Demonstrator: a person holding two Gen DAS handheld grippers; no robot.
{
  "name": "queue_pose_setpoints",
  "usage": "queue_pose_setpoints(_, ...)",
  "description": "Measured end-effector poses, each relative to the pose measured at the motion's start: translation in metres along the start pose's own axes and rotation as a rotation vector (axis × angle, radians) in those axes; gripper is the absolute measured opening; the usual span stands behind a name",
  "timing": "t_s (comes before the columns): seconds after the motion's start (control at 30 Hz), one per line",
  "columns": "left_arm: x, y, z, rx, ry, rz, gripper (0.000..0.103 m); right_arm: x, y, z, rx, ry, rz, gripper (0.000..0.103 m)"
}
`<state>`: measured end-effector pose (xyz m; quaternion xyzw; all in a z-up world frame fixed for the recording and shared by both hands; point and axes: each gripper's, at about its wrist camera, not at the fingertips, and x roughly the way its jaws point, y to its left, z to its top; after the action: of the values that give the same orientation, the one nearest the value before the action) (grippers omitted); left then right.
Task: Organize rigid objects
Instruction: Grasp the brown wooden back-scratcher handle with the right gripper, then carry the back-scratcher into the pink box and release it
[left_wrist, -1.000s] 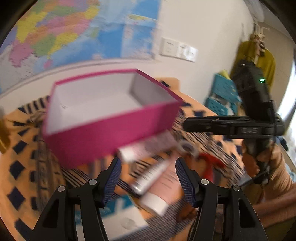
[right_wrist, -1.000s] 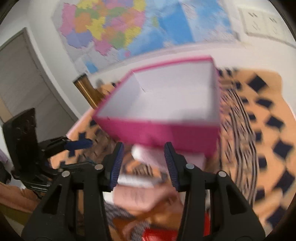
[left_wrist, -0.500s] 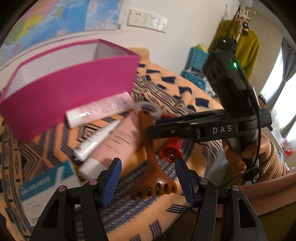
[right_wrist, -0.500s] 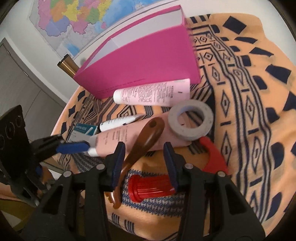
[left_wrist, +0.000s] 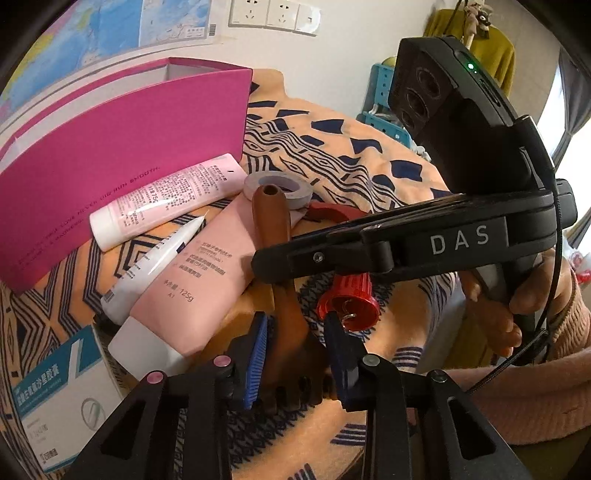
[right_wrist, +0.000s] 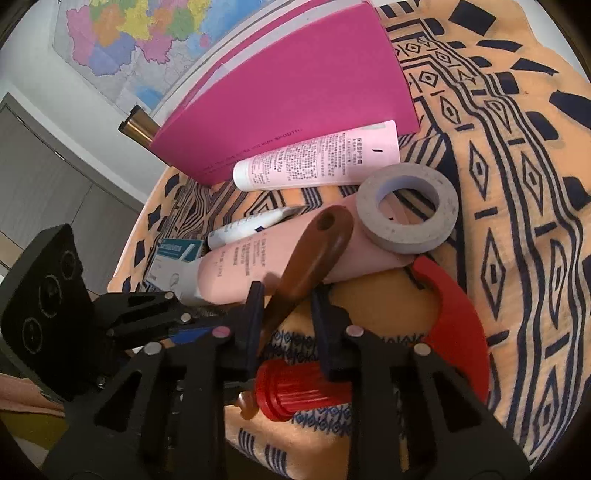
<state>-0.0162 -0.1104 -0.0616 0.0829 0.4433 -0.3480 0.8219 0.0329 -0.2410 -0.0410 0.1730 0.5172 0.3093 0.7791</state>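
Left gripper (left_wrist: 295, 334) jaws are clamping the clawed end of the brown wooden scratcher (left_wrist: 284, 295), pads pressing both sides. Right gripper (right_wrist: 286, 306) jaws are closing around the same scratcher's shaft (right_wrist: 314, 251); cannot tell if the pads are touching it. Scratcher is lying diagonally across the big pink tube (left_wrist: 207, 273), handle tip resting at the grey tape roll (right_wrist: 408, 208). Red screw-cap tool (right_wrist: 454, 325) is sitting just beside the scratcher, partly under the right gripper. A thin white tube (left_wrist: 155, 260) and a pale pink tube (right_wrist: 317, 162) are lying against the magenta box (left_wrist: 122, 155). Teal-white carton (left_wrist: 48, 387) is sitting at the left on the patterned orange table cloth (right_wrist: 517, 184). A hand (left_wrist: 532, 291) is gripping the right gripper's handle.
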Motion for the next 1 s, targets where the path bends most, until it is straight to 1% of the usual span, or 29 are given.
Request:
queue_pose_setpoints(0.17, -0.016, 0.001, -0.001, -0.009, -0.034, -0.008, 0.031, -0.014, 0.001, 0.0, 0.014, -0.039, 0.066, 0.021)
queue_pose_setpoints(0.27, -0.026, 0.006, 0.0, -0.025, -0.064, -0.012, 0.034, -0.028, 0.006, 0.004, 0.009, -0.079, 0.104, 0.016)
queue_pose_setpoints(0.37, -0.041, 0.014, 0.0, -0.052, -0.095, -0.018, 0.035, -0.041, 0.012, 0.011, -0.001, -0.117, 0.115, 0.015)
queue_pose_setpoints(0.43, -0.048, 0.018, -0.001, -0.067, -0.111, -0.03, 0.04, -0.048, 0.015, 0.016, -0.012, -0.137, 0.111, 0.015)
queue_pose_setpoints(0.53, -0.057, 0.027, -0.002, -0.094, -0.123, -0.039, 0.045, -0.056, 0.019, 0.023, -0.009, -0.163, 0.135, 0.015)
queue_pose_setpoints(0.57, -0.058, 0.03, -0.002, -0.105, -0.124, -0.044, 0.046, -0.06, 0.021, 0.026, -0.011, -0.178, 0.14, 0.015)
queue_pose_setpoints(0.7, -0.053, 0.037, 0.004, -0.135, -0.117, -0.09, 0.047, -0.068, 0.027, 0.039, -0.016, -0.213, 0.175, 0.015)
queue_pose_setpoints(0.8, -0.049, 0.041, 0.012, -0.151, -0.115, -0.096, 0.047, -0.072, 0.034, 0.05, -0.029, -0.237, 0.202, 0.014)
queue_pose_setpoints(1.0, -0.051, 0.064, 0.035, -0.217, -0.165, -0.108, 0.047, -0.068, 0.044, 0.069, -0.042, -0.254, 0.241, 0.014)
